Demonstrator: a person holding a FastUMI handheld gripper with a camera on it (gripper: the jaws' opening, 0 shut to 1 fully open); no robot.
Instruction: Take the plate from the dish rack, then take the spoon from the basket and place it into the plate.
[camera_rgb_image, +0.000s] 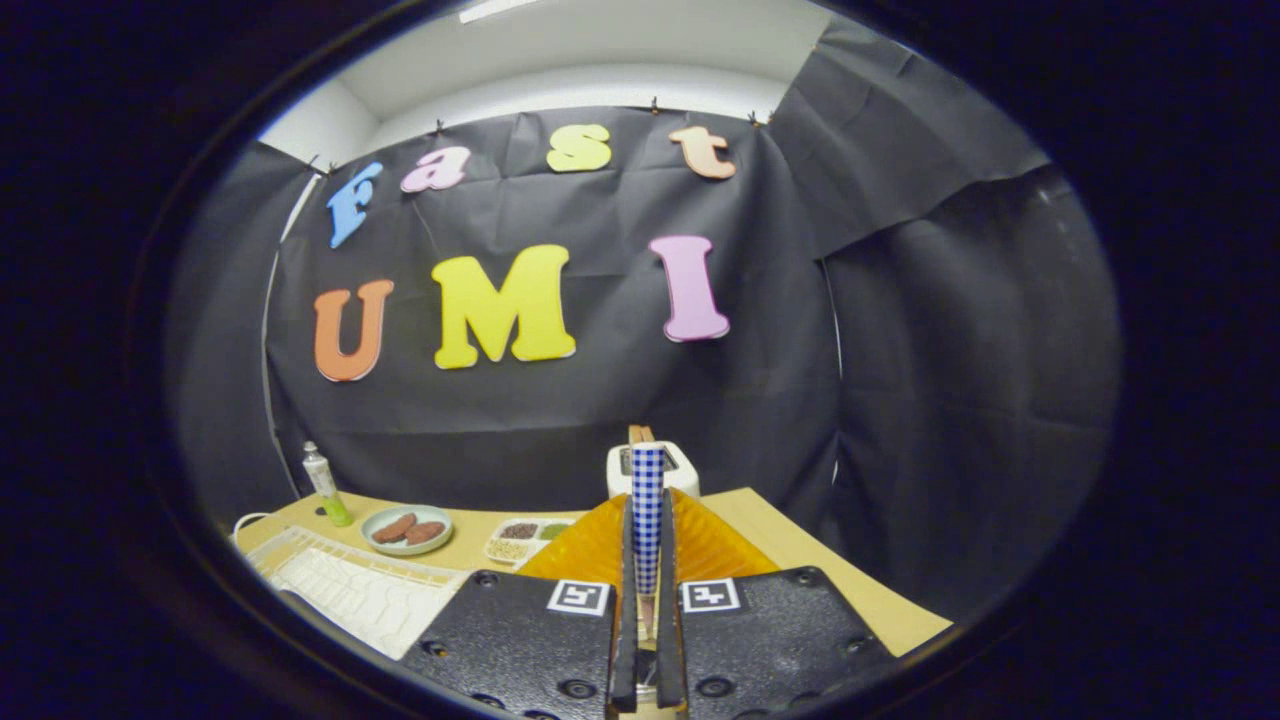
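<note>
My gripper (647, 600) is shut on a narrow blue-and-white checked strip (648, 510), which looks like the spoon's handle. It sticks straight out ahead from between the two fingers. Its bowl end is hidden. Just under and ahead of the fingers lies an amber ribbed plate (715, 545), spreading out on both sides of the strip. The gripper's body covers its near part.
A white ribbed rack or mat (360, 590) lies on the wooden table (840, 580) left of the fingers. Beyond it are a pale green dish of brown food (405, 528), a small divided tray (525, 540) and a tube (325, 485). A white toaster (680, 475) stands beyond the plate.
</note>
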